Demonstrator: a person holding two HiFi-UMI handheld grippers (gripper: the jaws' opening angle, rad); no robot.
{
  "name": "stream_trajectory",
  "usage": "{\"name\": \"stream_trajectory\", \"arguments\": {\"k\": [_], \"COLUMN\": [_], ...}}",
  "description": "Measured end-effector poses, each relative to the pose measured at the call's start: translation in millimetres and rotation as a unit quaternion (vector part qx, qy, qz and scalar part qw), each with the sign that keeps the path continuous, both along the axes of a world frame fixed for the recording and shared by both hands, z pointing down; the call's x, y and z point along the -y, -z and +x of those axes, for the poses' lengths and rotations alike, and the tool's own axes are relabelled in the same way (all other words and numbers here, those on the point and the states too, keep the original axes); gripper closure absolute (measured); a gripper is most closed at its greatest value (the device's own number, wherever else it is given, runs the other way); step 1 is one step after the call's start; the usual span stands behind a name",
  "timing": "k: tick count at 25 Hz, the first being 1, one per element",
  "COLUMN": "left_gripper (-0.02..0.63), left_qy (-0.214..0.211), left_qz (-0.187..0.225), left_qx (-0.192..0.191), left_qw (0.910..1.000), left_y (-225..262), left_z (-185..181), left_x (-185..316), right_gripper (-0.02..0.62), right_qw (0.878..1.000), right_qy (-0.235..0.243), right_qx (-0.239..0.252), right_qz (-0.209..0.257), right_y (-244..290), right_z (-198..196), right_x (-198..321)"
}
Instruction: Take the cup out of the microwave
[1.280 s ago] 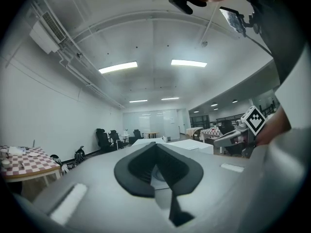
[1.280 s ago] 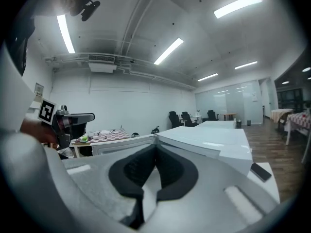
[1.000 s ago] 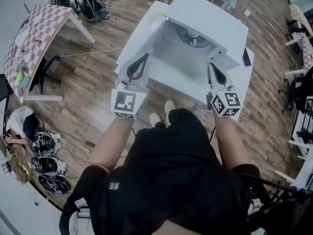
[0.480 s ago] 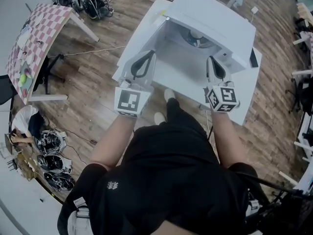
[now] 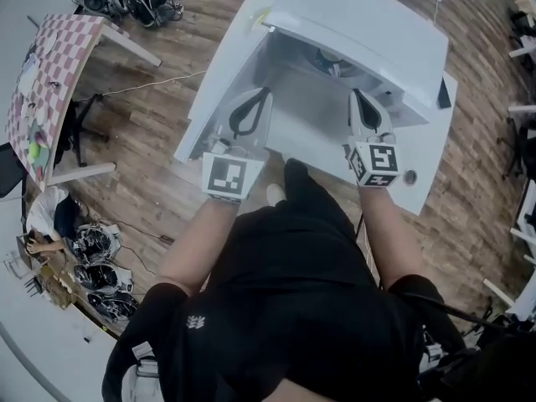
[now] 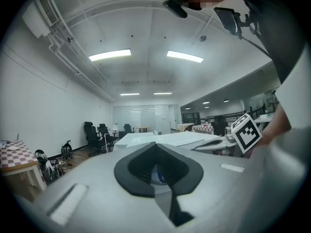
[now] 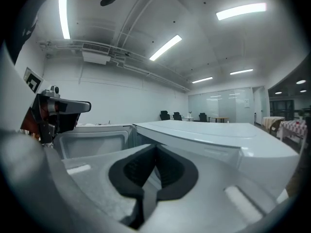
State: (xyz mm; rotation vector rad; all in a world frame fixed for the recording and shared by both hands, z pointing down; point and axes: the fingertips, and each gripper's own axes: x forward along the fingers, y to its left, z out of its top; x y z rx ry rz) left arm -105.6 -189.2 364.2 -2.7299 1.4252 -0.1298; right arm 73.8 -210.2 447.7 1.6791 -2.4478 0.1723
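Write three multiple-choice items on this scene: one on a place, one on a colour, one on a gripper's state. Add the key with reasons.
1. In the head view, the table with the checked cloth stands:
A. at the upper left
B. at the lower right
C. right between the person's arms

2. The microwave is:
A. black
B. white
C. red

3. The right gripper has its jaws:
A. wide apart
B. clamped on a cup
C. together, with nothing between them

Key:
1 A, the pink-checked top lies near the left edge, high in the picture.
2 B, its top and its open cavity are both white.
3 C, the right gripper view shows the dark tips meeting with nothing held.
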Motion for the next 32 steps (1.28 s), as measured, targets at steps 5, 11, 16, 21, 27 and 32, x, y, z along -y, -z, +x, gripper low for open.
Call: {"name": "stream_trajectory", "arguments": {"k": [5, 11, 16, 21, 27, 32], "left_gripper": [0.603, 0.603, 0.603, 0.603, 0.603, 0.603], "left_qy": [-0.02, -0.026, -0.025, -0.025, -0.013, -0.008], "left_qz": [-0.01, -0.014, -0.039, -0.047, -0.048, -0.058], "left_qx": [0.011, 0.037, 0.035, 0.031, 0.014, 0.01], "left_qw": [0.9997, 0.9989, 0.9983, 0.9981, 0.9987, 0.9982], "left_y": [-28.4, -61.1, -83.6, -96.1, -101.9, -114.3], "left_z": [13.0, 20.3, 22.2, 21.5, 21.6, 22.9], "left_x": [18.1, 35.9, 56.8, 75.9, 89.1, 93.9], "right_gripper": [0.595, 0.589, 0.563, 0.528, 0.415, 0.336], "right_qw": [1.0, 1.0, 1.0, 1.0, 0.999, 0.999], "right_qy": [0.006, 0.011, 0.006, -0.006, -0.017, -0.016], "right_qx": [0.001, -0.003, 0.01, 0.008, 0.008, 0.009], "right_qz": [-0.003, -0.013, -0.024, -0.023, -0.031, -0.038], "right_y": [-27.5, -57.8, -80.8, -97.7, -112.8, -122.6], "right_z": [-0.1, -8.2, -8.8, -9.8, -8.6, -9.0], "right_x": [13.3, 36.3, 59.8, 80.1, 92.5, 104.8]}}
